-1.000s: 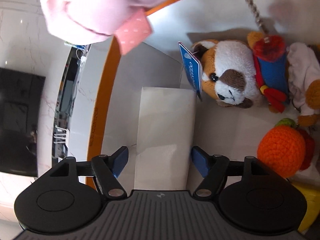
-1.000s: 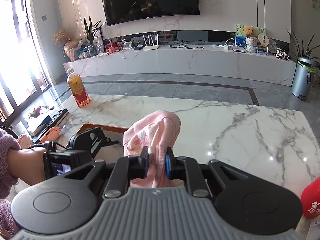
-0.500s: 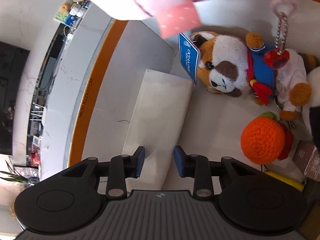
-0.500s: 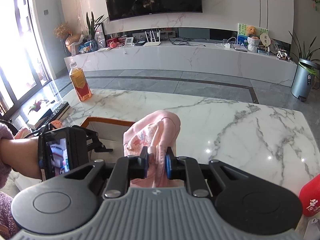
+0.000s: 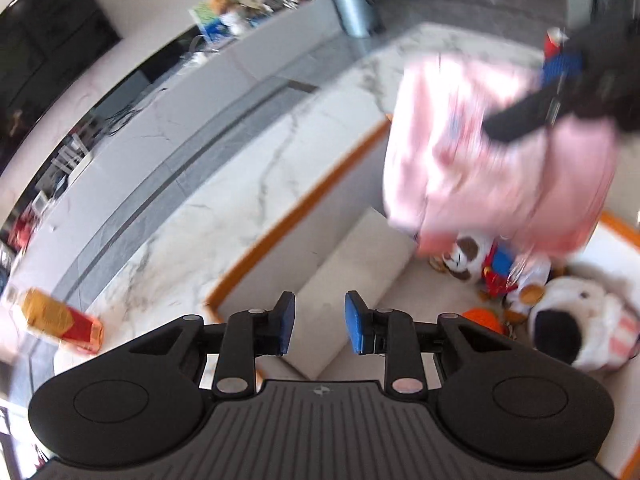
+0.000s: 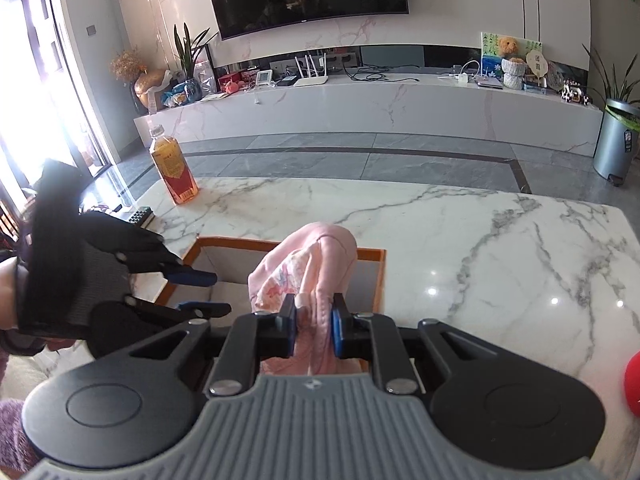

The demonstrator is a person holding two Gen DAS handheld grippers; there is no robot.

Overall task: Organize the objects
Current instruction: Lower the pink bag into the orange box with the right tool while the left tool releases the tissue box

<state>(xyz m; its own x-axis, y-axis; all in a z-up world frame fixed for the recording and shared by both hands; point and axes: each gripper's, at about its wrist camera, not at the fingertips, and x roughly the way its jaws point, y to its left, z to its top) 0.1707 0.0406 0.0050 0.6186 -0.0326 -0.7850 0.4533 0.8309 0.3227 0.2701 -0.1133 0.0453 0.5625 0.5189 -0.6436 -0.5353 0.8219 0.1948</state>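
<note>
— Looking left first: what does the left gripper [image 5: 320, 322] hold?
— Nothing; its jaws have just been closing on air, above the orange-rimmed white box [image 5: 304, 200].
— And the right gripper [image 6: 314, 326]?
— It pinches the soft pink cloth bag [image 6: 316, 264] over that box.

Your right gripper [image 6: 313, 326] points forward and down, its two blue pads pressed tight from either side on a bunch of pink cloth [image 6: 316, 264], which stands up between and above the fingers. Your left gripper [image 5: 320, 322] has just been closing its jaws; the blue pads now stand with a narrow gap and nothing between them. Seen from the right wrist, that left gripper [image 6: 200, 292] sits off to the left, rolled so one finger lies above the other, tips aimed toward the pink cloth but apart from it. Your bare left wrist [image 6: 6, 300] shows behind it, in a fuzzy purple sleeve [image 6: 12, 432]
</note>
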